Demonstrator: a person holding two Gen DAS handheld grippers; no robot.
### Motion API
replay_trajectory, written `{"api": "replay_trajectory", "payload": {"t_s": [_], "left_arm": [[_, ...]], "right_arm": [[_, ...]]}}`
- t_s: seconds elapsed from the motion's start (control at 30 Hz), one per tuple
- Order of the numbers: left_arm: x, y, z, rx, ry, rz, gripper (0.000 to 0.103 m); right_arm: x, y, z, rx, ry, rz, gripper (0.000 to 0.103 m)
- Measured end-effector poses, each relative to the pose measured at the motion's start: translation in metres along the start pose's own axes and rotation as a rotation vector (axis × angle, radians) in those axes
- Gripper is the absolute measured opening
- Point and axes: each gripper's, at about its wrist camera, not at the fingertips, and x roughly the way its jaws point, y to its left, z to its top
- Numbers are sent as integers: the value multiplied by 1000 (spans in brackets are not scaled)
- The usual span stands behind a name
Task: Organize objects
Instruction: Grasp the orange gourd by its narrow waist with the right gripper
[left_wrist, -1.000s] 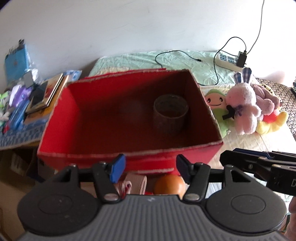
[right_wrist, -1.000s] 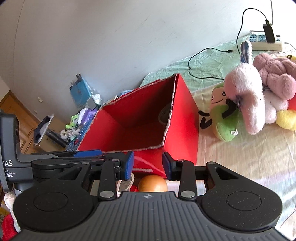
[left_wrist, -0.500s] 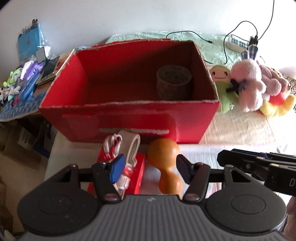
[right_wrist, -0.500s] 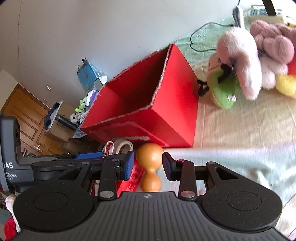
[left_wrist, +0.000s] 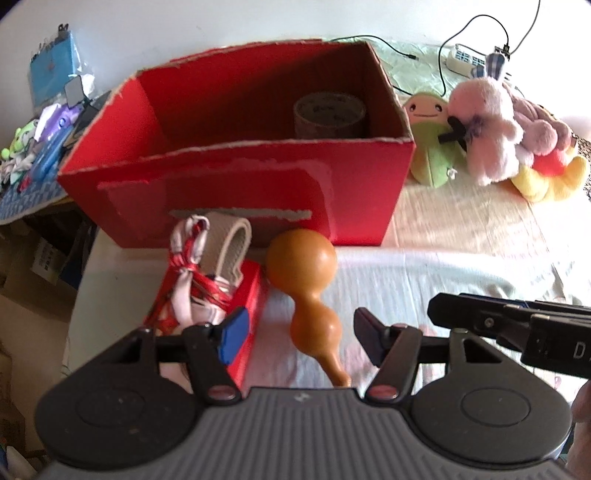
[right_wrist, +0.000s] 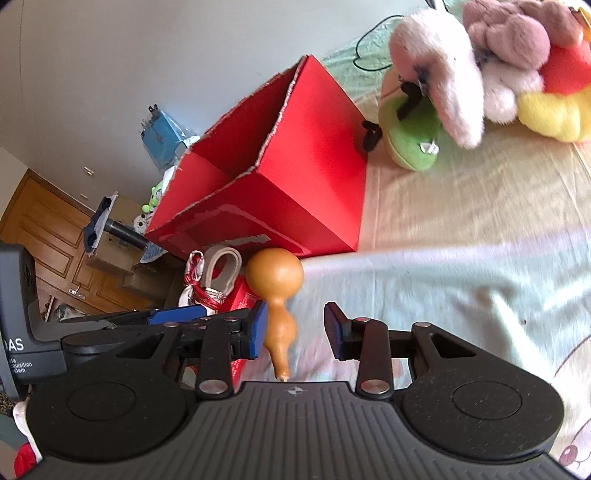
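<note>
An orange gourd lies on the bed sheet in front of a big open red cardboard box, its stem toward me. My left gripper is open, fingers on either side of the gourd's narrow lower part, not touching it. Left of the gourd a small red box carries a grey strap loop and red-white cords. A roll of tape stands inside the big box. My right gripper is open too, the gourd just by its left finger.
Plush toys lie right of the box: a green one, a pink rabbit, a yellow-red one. A power strip with cables sits at the back. Clutter and books fill a low surface on the left. The bed edge drops off left.
Both grippers have pulled back and down from over the big box; the gourd, strap and small red box have come fully into view, the gourd now between the left fingers.
</note>
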Motion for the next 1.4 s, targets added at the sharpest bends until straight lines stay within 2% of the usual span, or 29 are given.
{"api": "replay_trajectory", "payload": {"t_s": [0.23, 0.5, 0.8, 1.03, 1.3, 1.4], "left_arm": [[13, -1, -2, 10, 5, -79, 65], [17, 5, -15, -5, -7, -180, 64], [31, 8, -21, 27, -30, -186, 63], [52, 22, -17, 4, 19, -227, 63], [60, 8, -13, 107, 10, -201, 64], [66, 8, -11, 123, 19, -188, 62]], "right_arm": [[-1, -5, 5, 18, -2, -25, 37], [19, -9, 9, 61, 46, 5, 37], [49, -5, 18, 96, 108, 68, 37], [72, 1, 23, 77, 168, 97, 37], [96, 2, 28, 77, 227, 101, 38], [102, -1, 29, 87, 248, 111, 41]]}}
